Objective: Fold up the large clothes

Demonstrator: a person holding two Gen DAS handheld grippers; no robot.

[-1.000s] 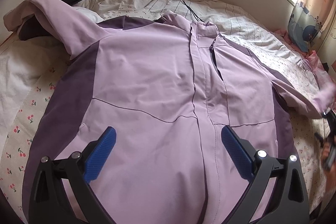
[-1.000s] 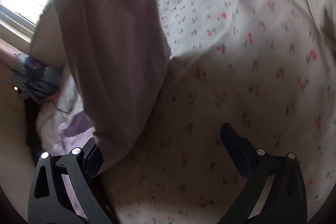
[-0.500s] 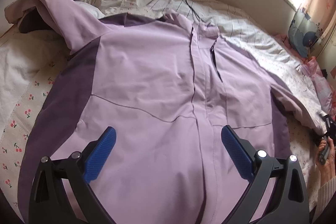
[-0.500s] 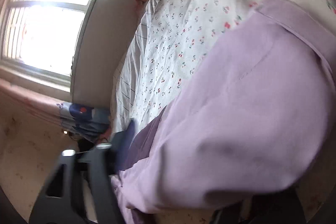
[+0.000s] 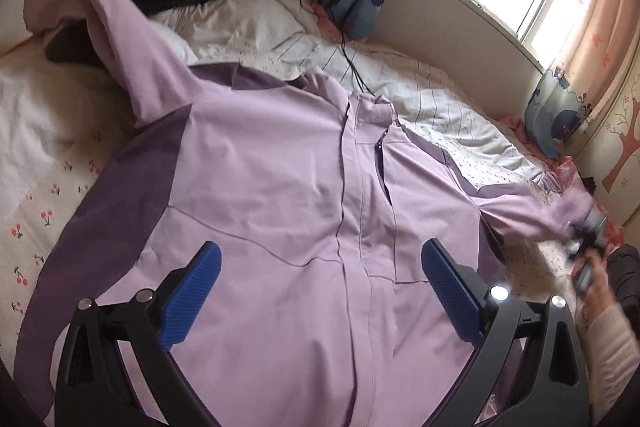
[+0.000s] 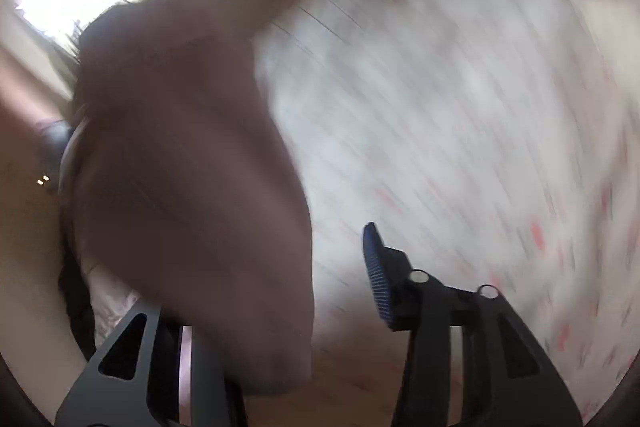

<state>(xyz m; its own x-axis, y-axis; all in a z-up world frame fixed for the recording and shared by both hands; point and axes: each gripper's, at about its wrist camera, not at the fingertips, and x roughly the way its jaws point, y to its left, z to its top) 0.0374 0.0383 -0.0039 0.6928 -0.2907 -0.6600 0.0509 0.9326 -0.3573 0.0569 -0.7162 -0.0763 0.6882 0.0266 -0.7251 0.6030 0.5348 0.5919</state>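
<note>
Since the earlier frame the left gripper [image 5: 320, 291] has lifted back, showing more of the lilac jacket [image 5: 280, 211] lying front-up and flat on the floral bedsheet [image 5: 36, 195]. Its jaws stand wide, empty. The right gripper [image 6: 296, 291] is opening around the right sleeve [image 6: 192, 187], whose cloth sits between the jaws. Both sleeves lie outstretched; no fold is made yet.

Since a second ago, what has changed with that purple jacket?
The right gripper closed on the sleeve, pulled it outward, and its jaws are now opening, cloth between them. The left gripper stays open above the jacket, which remains spread on the bed.
</note>
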